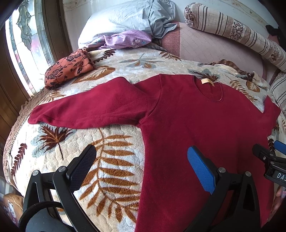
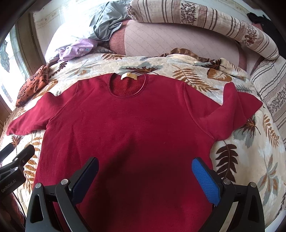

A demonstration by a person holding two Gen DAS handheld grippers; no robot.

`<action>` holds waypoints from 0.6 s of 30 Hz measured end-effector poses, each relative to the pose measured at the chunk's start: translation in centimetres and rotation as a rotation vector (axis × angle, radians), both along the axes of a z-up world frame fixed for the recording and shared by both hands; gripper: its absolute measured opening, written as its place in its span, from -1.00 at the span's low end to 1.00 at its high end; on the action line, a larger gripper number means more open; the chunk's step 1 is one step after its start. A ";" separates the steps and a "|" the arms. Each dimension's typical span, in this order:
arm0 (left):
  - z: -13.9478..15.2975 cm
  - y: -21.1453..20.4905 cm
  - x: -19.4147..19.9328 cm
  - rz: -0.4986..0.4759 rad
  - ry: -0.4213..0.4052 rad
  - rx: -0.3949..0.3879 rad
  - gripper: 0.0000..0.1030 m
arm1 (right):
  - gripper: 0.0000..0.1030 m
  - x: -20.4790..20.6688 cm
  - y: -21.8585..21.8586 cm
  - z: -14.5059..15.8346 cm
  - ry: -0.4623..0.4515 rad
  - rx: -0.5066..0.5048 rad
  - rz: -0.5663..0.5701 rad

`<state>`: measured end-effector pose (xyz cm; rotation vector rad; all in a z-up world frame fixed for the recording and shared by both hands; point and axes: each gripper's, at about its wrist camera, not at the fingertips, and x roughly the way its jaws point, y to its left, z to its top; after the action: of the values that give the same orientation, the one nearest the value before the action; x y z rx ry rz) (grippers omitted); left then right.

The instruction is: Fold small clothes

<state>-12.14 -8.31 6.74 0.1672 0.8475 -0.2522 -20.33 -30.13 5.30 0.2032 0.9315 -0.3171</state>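
Note:
A dark red long-sleeved top (image 1: 187, 116) lies flat, front up, on a leaf-patterned blanket (image 1: 114, 169), neck away from me with a tan label (image 1: 206, 81). Its left sleeve (image 1: 85, 110) stretches out to the left; its right sleeve (image 2: 232, 114) is bent back on itself. My left gripper (image 1: 143, 160) is open and empty above the top's lower left edge. My right gripper (image 2: 144, 171) is open and empty above the top's lower middle (image 2: 135, 135). The right gripper also shows at the right edge of the left wrist view (image 1: 271, 157).
A folded orange floral cloth (image 1: 69, 67) lies at the blanket's far left. A purple floral cloth (image 1: 125, 39) and a grey pillow (image 1: 128, 16) lie behind it. A striped bolster (image 1: 237, 32) runs along the far right. A window (image 1: 23, 44) is at the left.

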 end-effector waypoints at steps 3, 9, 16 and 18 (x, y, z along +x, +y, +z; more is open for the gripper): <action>0.2 -0.2 0.0 -0.001 -0.002 -0.001 0.99 | 1.00 0.0 -0.3 -0.1 -0.005 0.011 -0.011; 0.4 -0.5 -0.1 -0.001 -0.004 0.000 0.99 | 1.00 0.0 -0.5 -0.2 -0.010 0.024 -0.015; 0.4 -0.5 -0.1 0.002 -0.002 -0.001 0.99 | 1.00 0.0 -0.5 -0.2 -0.008 0.028 -0.014; 0.3 -0.4 -0.1 0.005 0.000 0.000 0.99 | 1.00 0.0 -0.5 -0.2 -0.006 0.031 -0.013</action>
<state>-12.24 -8.75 7.05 0.1650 0.8474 -0.2480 -20.37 -30.59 5.08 0.2381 0.9298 -0.3139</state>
